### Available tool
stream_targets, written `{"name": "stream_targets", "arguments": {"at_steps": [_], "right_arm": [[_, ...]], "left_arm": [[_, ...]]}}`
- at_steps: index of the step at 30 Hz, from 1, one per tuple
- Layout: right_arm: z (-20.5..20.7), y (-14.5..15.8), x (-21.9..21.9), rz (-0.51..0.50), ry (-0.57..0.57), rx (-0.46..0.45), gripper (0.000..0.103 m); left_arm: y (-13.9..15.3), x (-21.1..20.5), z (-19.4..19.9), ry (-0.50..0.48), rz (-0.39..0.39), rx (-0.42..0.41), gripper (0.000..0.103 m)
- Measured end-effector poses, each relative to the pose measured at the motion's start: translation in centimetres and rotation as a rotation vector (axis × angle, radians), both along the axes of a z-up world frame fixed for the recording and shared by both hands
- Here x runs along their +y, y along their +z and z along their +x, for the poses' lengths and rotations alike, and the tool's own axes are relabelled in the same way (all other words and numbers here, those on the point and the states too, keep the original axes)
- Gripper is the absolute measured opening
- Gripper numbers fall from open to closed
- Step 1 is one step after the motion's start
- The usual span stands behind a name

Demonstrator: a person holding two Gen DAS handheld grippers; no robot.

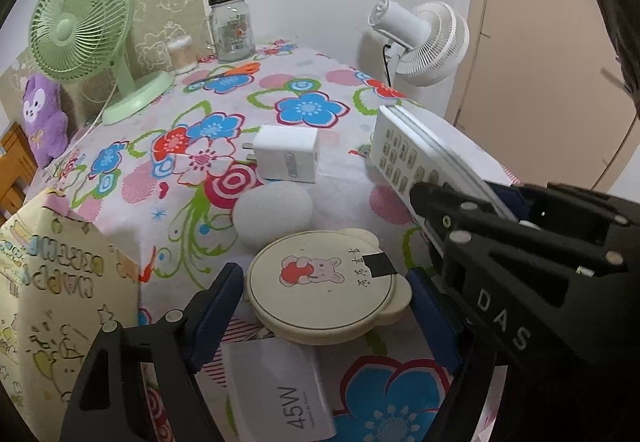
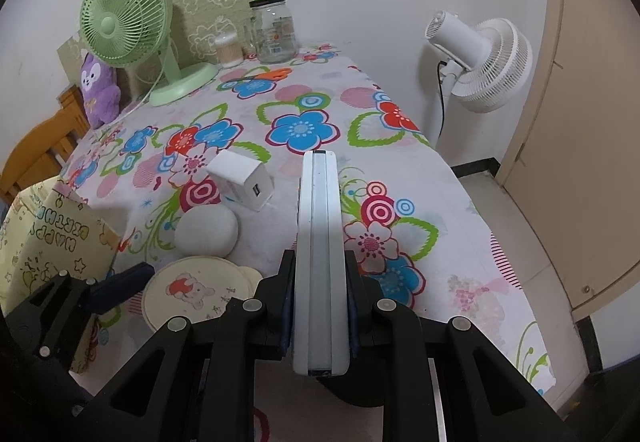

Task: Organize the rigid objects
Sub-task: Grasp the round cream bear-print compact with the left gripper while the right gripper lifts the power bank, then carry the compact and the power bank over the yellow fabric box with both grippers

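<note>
My right gripper (image 2: 319, 274) is shut on a white remote control (image 2: 319, 242), held on edge above the flowered tablecloth; the remote also shows in the left wrist view (image 1: 416, 157). My left gripper (image 1: 326, 294) is open, its fingers on either side of a round cream lid with a bunny picture (image 1: 324, 284), which also shows in the right wrist view (image 2: 188, 292). A white charger cube (image 1: 286, 153) and a white ball (image 1: 272, 213) lie beyond the lid. A white 45W box (image 1: 280, 394) lies under the left gripper.
A yellow gift bag (image 1: 52, 306) stands at the left. A green desk fan (image 1: 84, 29), purple plush (image 1: 42, 117), glass jar (image 1: 232, 27), cotton swabs (image 1: 182, 53) and orange scissors (image 1: 232, 71) sit at the back. A white floor fan (image 1: 424, 37) stands past the table's right edge.
</note>
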State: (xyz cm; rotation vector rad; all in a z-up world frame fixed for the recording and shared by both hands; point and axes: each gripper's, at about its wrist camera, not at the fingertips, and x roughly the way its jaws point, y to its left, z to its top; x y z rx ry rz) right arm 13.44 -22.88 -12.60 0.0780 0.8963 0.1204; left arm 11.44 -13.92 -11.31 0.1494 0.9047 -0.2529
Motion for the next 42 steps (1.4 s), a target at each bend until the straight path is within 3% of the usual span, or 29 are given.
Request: {"name": "stream_targets", "arguments": {"at_steps": [15,42], "right_arm": [[-1.8,1.3,1.9,-0.007,0.026,-0.018,0.023],[-4.7,6.8,3.3,-0.023,0.043,-0.115,0.023]], "left_arm": [[2.0,1.8,-1.8,0.026,-0.027,-0.043,0.084],[6.9,3.4,-4.4,0.029,-0.044,-0.135,0.084]]}}
